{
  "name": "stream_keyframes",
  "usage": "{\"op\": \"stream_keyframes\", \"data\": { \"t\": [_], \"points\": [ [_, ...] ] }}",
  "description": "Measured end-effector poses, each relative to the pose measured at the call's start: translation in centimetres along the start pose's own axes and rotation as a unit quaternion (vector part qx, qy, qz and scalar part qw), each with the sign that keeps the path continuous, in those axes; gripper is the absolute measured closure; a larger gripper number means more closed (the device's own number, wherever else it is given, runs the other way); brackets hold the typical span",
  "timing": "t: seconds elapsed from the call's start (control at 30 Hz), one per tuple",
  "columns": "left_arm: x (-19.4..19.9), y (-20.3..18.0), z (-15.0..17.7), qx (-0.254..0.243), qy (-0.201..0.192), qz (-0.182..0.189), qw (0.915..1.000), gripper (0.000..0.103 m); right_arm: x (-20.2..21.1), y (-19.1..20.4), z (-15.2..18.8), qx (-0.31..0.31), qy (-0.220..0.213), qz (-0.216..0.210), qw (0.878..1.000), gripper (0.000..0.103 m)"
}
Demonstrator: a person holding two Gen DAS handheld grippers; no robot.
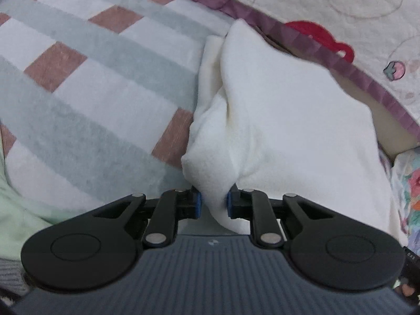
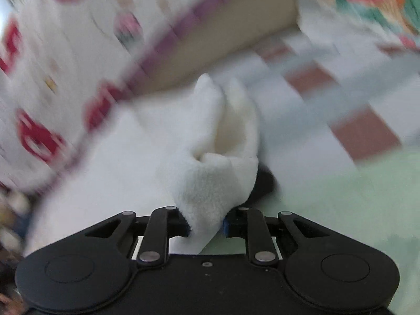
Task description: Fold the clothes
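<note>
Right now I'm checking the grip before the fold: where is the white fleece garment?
The white fleece garment is pinched in both claws, left claw and right claw, lying on the checked blanket beside the purple-trimmed quilt.

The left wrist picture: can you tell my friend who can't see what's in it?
The left gripper pinches a bunched fold of a fluffy white cloth between its blue pads. The cloth lies over a checked blanket of pale green, white and pink squares. Behind it runs a purple-edged quilt with red shapes.
</note>
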State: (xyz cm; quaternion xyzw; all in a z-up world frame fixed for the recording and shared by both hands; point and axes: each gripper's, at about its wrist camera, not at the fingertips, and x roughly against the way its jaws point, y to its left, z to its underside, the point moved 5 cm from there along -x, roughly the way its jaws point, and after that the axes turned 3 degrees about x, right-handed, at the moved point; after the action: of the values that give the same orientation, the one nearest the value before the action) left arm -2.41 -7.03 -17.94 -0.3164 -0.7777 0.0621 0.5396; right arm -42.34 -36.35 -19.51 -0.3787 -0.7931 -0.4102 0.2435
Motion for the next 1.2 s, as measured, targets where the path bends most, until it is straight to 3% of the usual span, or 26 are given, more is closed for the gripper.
{"op": "stream_keyframes", "data": {
  "t": [0.07, 0.13, 0.27, 0.33, 0.4, 0.43, 0.53, 0.57, 0.63, 0.67, 0.77, 0.83, 0.9, 0.97, 1.03, 1.07, 1.1, 1.2],
  "points": [
    [0.9, -0.5, -0.3, -0.017, -0.013, -0.015, 0.9997, 0.083, 0.2, -0.4, -0.1, -0.017, -0.007, -0.013, 1.0, 0.079],
    [1.7, -0.6, -0.2, -0.033, -0.023, -0.041, 0.9983, 0.08, 0.9, -0.1, -0.9, 0.007, -0.013, -0.01, 1.0, 0.076],
    [4.7, -1.0, -0.8, -0.066, -0.052, -0.081, 0.9931, 0.077, 1.9, -0.6, -0.9, 0.016, -0.012, 0.018, 1.0, 0.063],
    [6.6, -1.5, -1.6, -0.113, -0.086, -0.111, 0.9837, 0.074, 2.8, -1.0, -0.8, 0.036, -0.022, 0.078, 0.996, 0.059],
    [7.9, -2.1, -2.3, -0.166, -0.113, -0.127, 0.9715, 0.063, 3.6, -1.0, -1.0, 0.063, -0.037, 0.111, 0.991, 0.047],
    [7.9, -2.3, -2.7, -0.189, -0.113, -0.112, 0.9691, 0.056, 4.0, -0.9, -1.2, 0.073, -0.044, 0.113, 0.99, 0.047],
    [5.8, -2.0, -3.8, -0.202, -0.059, -0.023, 0.9774, 0.055, 4.9, -0.2, -1.9, 0.096, -0.061, 0.085, 0.99, 0.048],
    [4.7, -1.8, -4.0, -0.195, -0.037, -0.01, 0.9801, 0.055, 4.9, 0.1, -2.2, 0.096, -0.064, 0.067, 0.991, 0.051],
    [2.9, -1.7, -4.3, -0.205, -0.009, 0.008, 0.9788, 0.055, 4.5, 0.4, -2.5, 0.095, -0.061, 0.028, 0.993, 0.063],
    [2.0, -1.6, -4.3, -0.2, 0.006, 0.013, 0.9797, 0.052, 4.1, 0.5, -2.5, 0.095, -0.053, 0.019, 0.994, 0.074],
    [0.3, -1.6, -4.4, -0.206, 0.018, 0.004, 0.9784, 0.044, 2.8, 0.4, -2.5, 0.106, -0.026, 0.024, 0.994, 0.078],
    [-0.5, -1.5, -4.4, -0.195, 0.019, 0.007, 0.9805, 0.044, 2.5, 0.2, -2.4, 0.107, -0.027, 0.046, 0.993, 0.075],
    [-1.1, -1.1, -4.5, -0.168, 0.028, 0.027, 0.9851, 0.045, 2.3, -0.3, -2.4, 0.094, -0.027, 0.051, 0.994, 0.056],
    [-1.5, -0.6, -4.4, -0.133, 0.04, 0.052, 0.9889, 0.046, 1.9, -0.8, -2.3, 0.079, -0.018, 0.043, 0.996, 0.045],
    [-1.4, -0.3, -4.4, -0.115, 0.04, 0.066, 0.9903, 0.046, 1.3, -1.0, -2.2, 0.07, -0.01, 0.027, 0.997, 0.045],
    [-1.2, -0.3, -4.4, -0.114, 0.036, 0.068, 0.9905, 0.046, 1.2, -0.9, -2.2, 0.071, -0.019, 0.017, 0.997, 0.06],
    [-0.9, -0.3, -4.3, -0.113, 0.031, 0.07, 0.9907, 0.045, 1.4, -0.7, -2.3, 0.076, -0.033, 0.009, 0.997, 0.091],
    [-0.3, -0.6, -4.1, -0.112, 0.022, 0.09, 0.9894, 0.048, 2.4, 0.6, -3.1, 0.088, -0.065, -0.026, 0.994, 0.09]
  ]
}}
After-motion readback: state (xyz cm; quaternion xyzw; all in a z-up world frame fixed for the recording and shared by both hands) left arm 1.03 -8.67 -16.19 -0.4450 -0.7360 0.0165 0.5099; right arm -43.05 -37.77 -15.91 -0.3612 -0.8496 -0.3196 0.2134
